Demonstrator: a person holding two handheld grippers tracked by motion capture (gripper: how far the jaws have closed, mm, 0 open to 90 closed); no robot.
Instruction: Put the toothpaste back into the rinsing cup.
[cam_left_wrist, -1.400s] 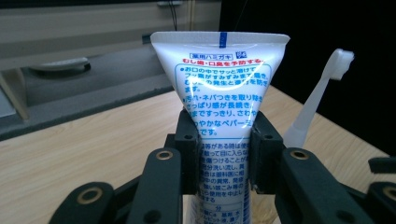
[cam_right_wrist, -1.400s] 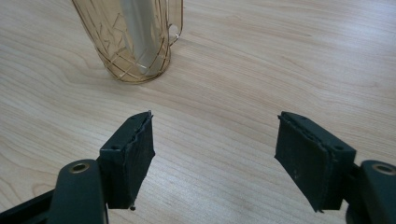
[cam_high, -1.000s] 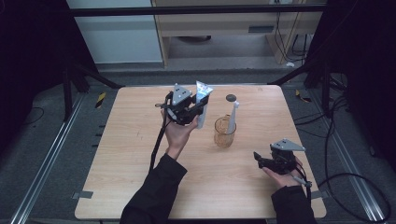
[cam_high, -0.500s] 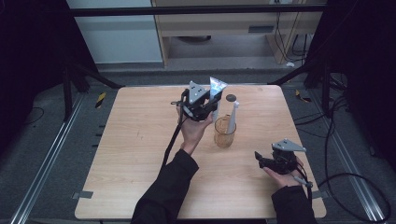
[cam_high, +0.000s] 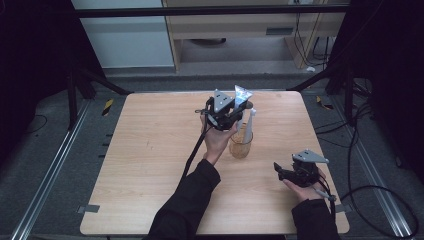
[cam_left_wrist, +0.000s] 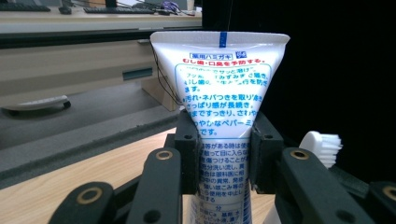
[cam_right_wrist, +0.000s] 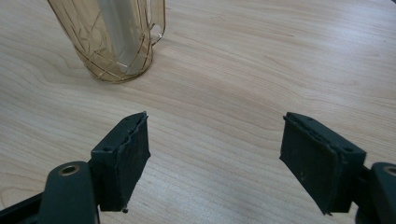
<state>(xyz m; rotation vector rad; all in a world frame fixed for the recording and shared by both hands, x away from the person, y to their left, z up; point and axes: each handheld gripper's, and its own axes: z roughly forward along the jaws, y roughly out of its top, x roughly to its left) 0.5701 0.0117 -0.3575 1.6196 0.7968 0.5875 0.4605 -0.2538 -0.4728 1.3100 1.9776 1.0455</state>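
A white toothpaste tube (cam_left_wrist: 224, 93) with blue and red print stands upright between my left gripper's (cam_left_wrist: 223, 154) pads, flat crimped end up; the jaws are shut on it. From above, the left gripper (cam_high: 231, 113) holds the toothpaste tube (cam_high: 243, 95) just above and behind an amber glass cup (cam_high: 240, 145). A white toothbrush (cam_high: 248, 126) stands in the cup, and its bristled head (cam_left_wrist: 322, 147) peeks past the right jaw. My right gripper (cam_high: 281, 171) rests low near the table's right front, and its jaws (cam_right_wrist: 215, 158) stand wide open over bare wood, with the amber cup (cam_right_wrist: 112, 42) beyond them.
The light wooden table (cam_high: 150, 150) has open room on its left half and along the front. Dark floor, metal rails and a desk with cables (cam_high: 310, 30) lie beyond the far edge. Each gripper trails a black cable.
My left hand has carried the tube rightward and a little down, from left of the cup to just over it. The right gripper has stayed put.
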